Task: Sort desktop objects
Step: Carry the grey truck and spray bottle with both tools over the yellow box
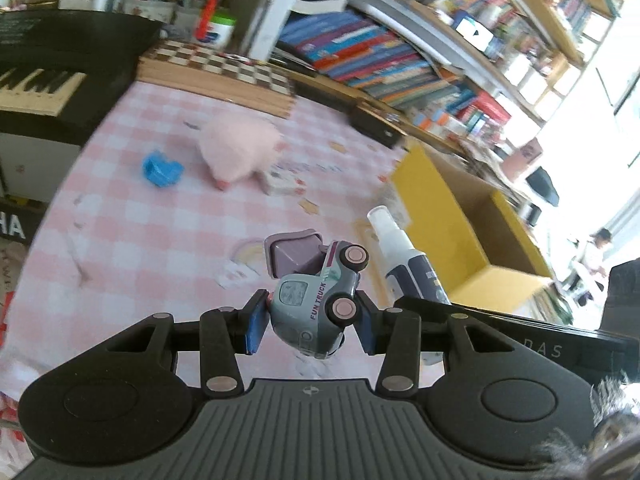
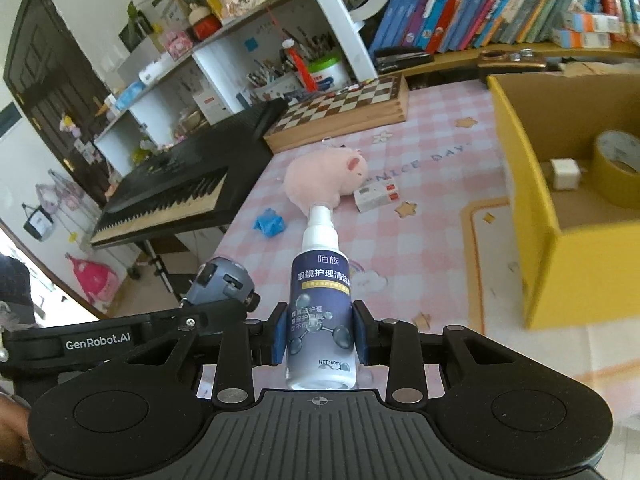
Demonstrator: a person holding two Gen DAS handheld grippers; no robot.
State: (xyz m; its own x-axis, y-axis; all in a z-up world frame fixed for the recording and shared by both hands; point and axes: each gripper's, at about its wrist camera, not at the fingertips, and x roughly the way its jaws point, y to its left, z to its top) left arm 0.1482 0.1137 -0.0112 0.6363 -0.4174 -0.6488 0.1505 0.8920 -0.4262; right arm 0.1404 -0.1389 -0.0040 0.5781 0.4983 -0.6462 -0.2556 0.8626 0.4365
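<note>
Left tool (image 1: 310, 322) pinching a toy truck (image 1: 316, 300) between its blue pads, the truck tipped on its side with its wheels facing right, held above the pink checked surface (image 1: 160, 220). Right tool (image 2: 320, 334) pinching a spray bottle (image 2: 322, 312) around its dark label, nozzle pointing away from the camera; the same bottle appears just right of the truck in the left wrist view. Taking the yellow box (image 2: 532, 216) as landmark: a roll of tape (image 2: 614, 168) and a small white cube (image 2: 565, 174) lie inside it; a small white carton (image 2: 376, 196) lies on the surface to its left, touching or nearly touching a pink plush toy (image 2: 324, 180); a blue crumpled item (image 2: 269, 222) lies farther left again; a chessboard (image 2: 340, 114) sits beyond the plush, near a keyboard (image 2: 168, 200).
</note>
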